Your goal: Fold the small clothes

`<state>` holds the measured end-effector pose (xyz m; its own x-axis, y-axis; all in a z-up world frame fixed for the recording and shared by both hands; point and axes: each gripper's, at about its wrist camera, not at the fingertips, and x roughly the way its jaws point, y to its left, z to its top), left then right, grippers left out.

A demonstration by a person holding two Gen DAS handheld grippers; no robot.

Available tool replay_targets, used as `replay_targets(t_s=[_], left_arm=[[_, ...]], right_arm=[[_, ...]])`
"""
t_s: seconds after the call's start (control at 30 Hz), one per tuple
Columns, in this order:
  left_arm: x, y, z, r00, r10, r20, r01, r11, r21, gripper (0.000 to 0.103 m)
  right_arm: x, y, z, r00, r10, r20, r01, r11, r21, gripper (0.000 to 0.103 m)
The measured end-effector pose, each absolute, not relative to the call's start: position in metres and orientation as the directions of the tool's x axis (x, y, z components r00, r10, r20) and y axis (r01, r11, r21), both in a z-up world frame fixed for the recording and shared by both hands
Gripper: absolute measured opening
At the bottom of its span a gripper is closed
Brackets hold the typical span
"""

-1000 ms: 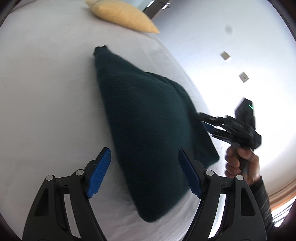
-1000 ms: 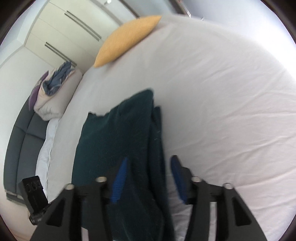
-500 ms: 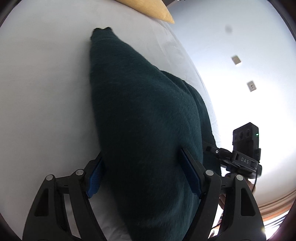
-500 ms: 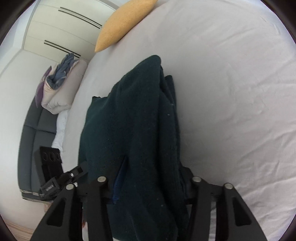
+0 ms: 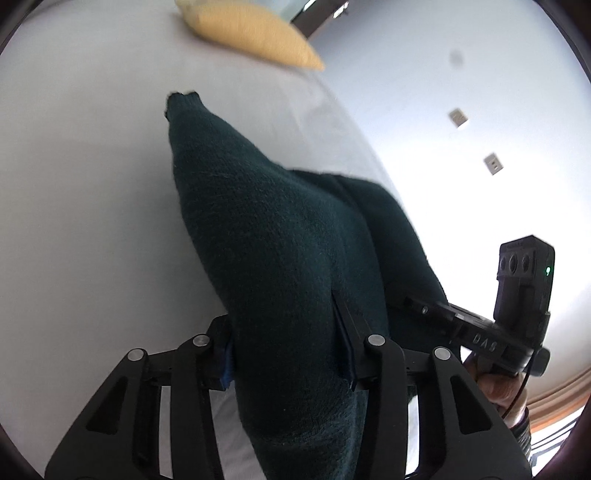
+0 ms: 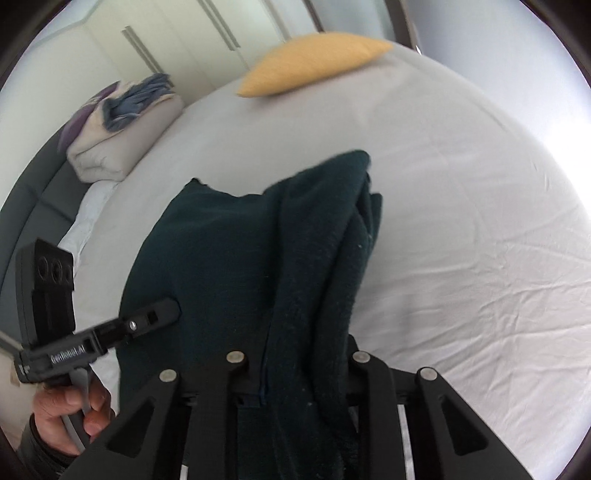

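Observation:
A dark green knitted garment (image 5: pixel 280 258) lies on the white bed and is lifted at its near edge. My left gripper (image 5: pixel 286 354) is shut on the garment's near edge, the cloth bunched between the blue pads. My right gripper (image 6: pixel 295 373) is shut on the garment (image 6: pixel 236 266) too, its pads hidden under the folds. Each gripper shows in the other's view: the right one in the left wrist view (image 5: pixel 480 332), the left one in the right wrist view (image 6: pixel 110 332).
The white bed sheet (image 6: pixel 461 221) spreads to the right and far side. A yellow pillow (image 6: pixel 314 62) lies at the far end, also in the left wrist view (image 5: pixel 251 33). A folded pile of bedding (image 6: pixel 122 125) rests on a grey sofa (image 6: pixel 29 206) at left.
Both grippers went from open around the garment's near edge to shut on it. The garment's near edge has risen off the bed and bunched.

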<state>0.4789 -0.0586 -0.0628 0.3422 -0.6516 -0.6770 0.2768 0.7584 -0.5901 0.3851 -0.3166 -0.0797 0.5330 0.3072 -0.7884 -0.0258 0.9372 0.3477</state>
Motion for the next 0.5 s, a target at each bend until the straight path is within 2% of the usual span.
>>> replay_targets(t_s=[0.27, 0.5], left_arm=[[0.415, 0.037, -0.003, 0.433, -0.607, -0.666, 0.293, 0.794, -0.533, 0.040], [0.355, 0.094, -0.013, 0.441, -0.571, -0.693, 0.265, 0.820, -0.507, 0.040]], right_arm=[[0.339, -0.234, -0.037, 0.534, 0.422, -0.732, -0.163, 0.902, 0.401, 0.025], [0.300, -0.173, -0.055, 0.479, 0.485, -0.731, -0.214, 0.873, 0.439, 0.025]])
